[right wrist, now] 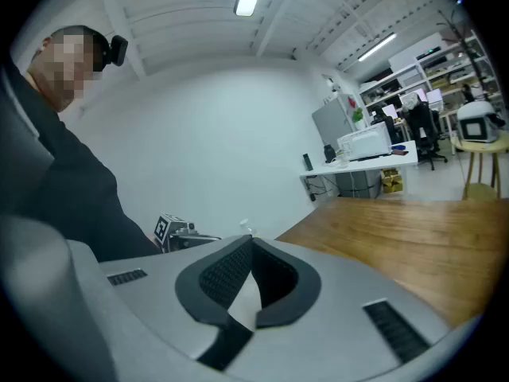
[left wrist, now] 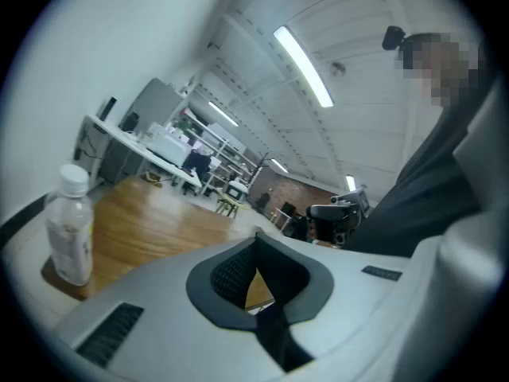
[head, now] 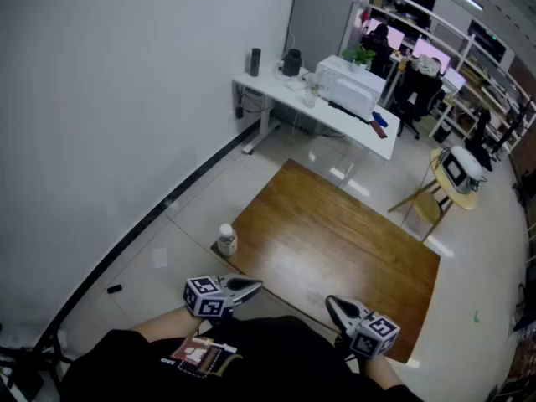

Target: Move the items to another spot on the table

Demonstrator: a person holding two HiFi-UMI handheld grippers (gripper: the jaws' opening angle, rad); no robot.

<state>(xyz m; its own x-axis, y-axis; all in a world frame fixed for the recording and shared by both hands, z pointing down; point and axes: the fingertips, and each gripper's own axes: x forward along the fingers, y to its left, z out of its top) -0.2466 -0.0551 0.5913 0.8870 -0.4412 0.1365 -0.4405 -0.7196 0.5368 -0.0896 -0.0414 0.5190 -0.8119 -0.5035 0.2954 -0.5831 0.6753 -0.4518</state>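
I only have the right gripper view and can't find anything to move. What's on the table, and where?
Observer: One bottle, upright at the table's near left corner, just beyond the left gripper.
Operator: Is that gripper holding anything?
Observer: No. The left gripper view shows its jaws together with nothing between them.
Operator: And where is my right gripper relative to the bottle?
Observer: In the head view the right gripper is at the table's near edge, to the bottle's right and apart from it.

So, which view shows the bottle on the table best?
The left gripper view: the bottle is close, large and whole. The head view shows it small; the right gripper view shows only its cap.
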